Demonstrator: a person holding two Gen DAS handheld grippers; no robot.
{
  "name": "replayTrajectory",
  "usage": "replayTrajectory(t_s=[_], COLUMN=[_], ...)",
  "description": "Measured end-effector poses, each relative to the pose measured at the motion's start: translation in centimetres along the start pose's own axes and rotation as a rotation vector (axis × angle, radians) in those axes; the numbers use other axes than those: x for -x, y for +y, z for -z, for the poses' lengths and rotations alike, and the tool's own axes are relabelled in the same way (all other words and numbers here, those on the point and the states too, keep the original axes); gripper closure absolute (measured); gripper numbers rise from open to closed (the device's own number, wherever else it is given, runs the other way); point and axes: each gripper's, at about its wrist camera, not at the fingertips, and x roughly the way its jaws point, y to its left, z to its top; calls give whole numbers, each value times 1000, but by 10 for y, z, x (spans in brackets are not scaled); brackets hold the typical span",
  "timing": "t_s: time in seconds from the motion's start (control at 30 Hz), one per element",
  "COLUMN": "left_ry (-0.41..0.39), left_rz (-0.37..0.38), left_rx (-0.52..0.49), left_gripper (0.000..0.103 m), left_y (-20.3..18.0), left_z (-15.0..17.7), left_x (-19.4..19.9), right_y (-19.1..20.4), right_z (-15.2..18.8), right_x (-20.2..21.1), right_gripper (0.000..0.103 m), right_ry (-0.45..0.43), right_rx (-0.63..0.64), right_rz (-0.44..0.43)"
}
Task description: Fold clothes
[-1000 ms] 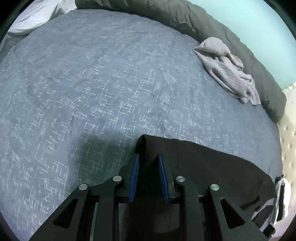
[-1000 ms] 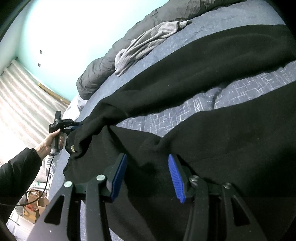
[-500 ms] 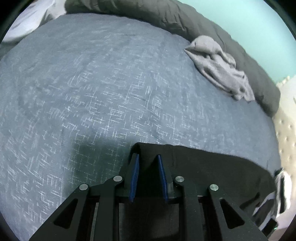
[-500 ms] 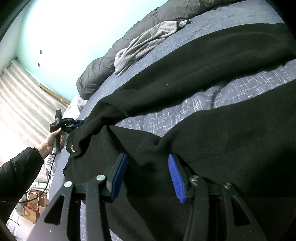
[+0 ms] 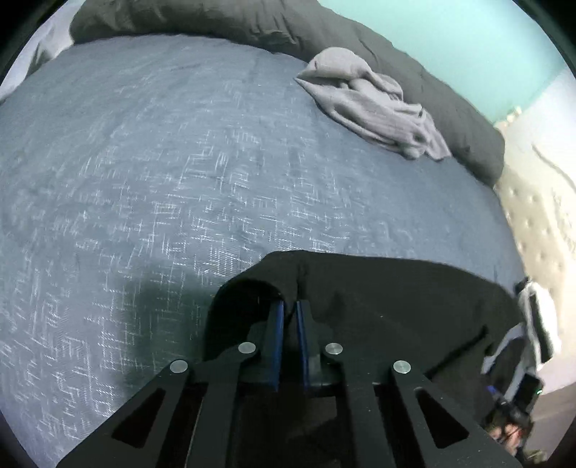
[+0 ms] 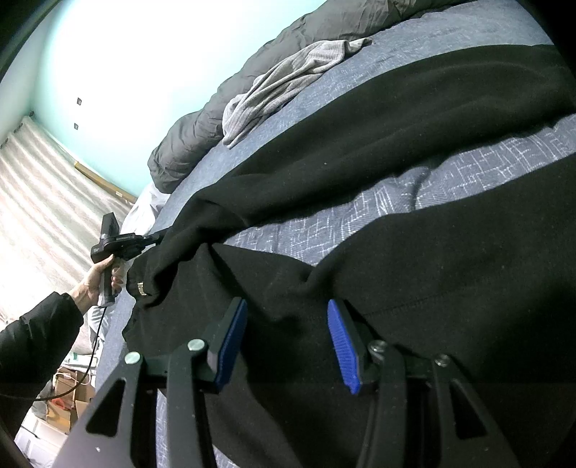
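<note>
A black garment [image 6: 414, 118] with two long legs lies spread over the blue-grey bedspread [image 5: 180, 162]. In the left wrist view its edge [image 5: 378, 295] is bunched up at my left gripper [image 5: 289, 313]. The jaws there are closing, and a fold of the black cloth is pinched between the blue pads. From the right wrist view, that gripper [image 6: 154, 237] sits at the garment's far left end, held by a hand [image 6: 93, 284]. My right gripper [image 6: 288, 324] hovers open just over the garment's near part, its pads well apart.
A crumpled grey garment [image 5: 374, 108] lies at the far side of the bed against a dark grey duvet roll [image 5: 252, 21]. A tufted headboard [image 5: 540, 223] stands at the right. Boxes [image 6: 68, 392] sit on the floor beside the bed.
The left jaws have narrowed onto the black cloth, which now humps up in a fold at the tips. The left wrist has rolled a little. The right gripper has not moved.
</note>
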Motion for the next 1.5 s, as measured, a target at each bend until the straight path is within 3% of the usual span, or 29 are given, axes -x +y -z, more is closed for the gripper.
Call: replayTrajectory(t_s=[0.2, 0.33, 0.43, 0.63, 0.77, 0.87, 0.93, 1.03, 1.17, 1.5], left_ry=[-20, 25, 11, -139, -147, -104, -66, -54, -36, -11], left_rz=[-111, -136, -154, -152, -106, -109, -142, -131, -121, -79], left_rx=[-32, -56, -43, 82, 196, 320, 267, 226, 221, 146], left_gripper=[95, 94, 98, 100, 100, 100, 100, 98, 80, 78], left_y=[-8, -12, -12, 1, 6, 15, 7, 6, 16, 21], left_z=[-9, -10, -14, -38, -55, -62, -60, -52, -37, 4], left_x=[-7, -19, -15, 27, 27, 13, 3, -2, 2, -8], right_y=[0, -1, -2, -1, 0, 0, -1, -1, -2, 1], right_z=[0, 1, 1, 2, 2, 2, 2, 2, 1, 3], right_x=[-1, -1, 0, -1, 0, 0, 0, 0, 0, 0], right_gripper=[55, 55, 55, 55, 55, 55, 55, 55, 55, 55], right_ry=[0, 2, 2, 1, -1, 0, 1, 2, 4, -1], right_rx=[-1, -4, -7, -3, 4, 4, 3, 2, 0, 12], right_rz=[1, 0, -3, 0, 4, 3, 2, 1, -1, 12])
